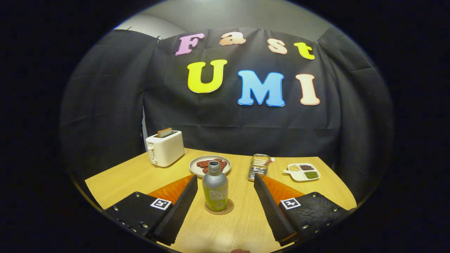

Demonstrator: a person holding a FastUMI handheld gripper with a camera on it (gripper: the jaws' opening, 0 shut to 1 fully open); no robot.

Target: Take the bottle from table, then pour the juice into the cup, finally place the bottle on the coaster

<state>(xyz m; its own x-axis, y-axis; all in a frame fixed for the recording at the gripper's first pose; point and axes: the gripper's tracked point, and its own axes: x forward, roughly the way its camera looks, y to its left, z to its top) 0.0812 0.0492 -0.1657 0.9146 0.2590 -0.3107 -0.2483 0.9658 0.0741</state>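
Tool (225, 205) stood spread wide, fingers well apart & touching nothing. Bottle (215, 188) sat upright on the coaster (220, 208), between the fingers, clear of both. Cap looked on. That read like the last step done, i.e. bottle parked. No cup I could pick out; the rack (258, 167) beyond wasn't one. Next, prob. just drawing the tool straight back over the desk (123, 179) w/o clipping the bottle
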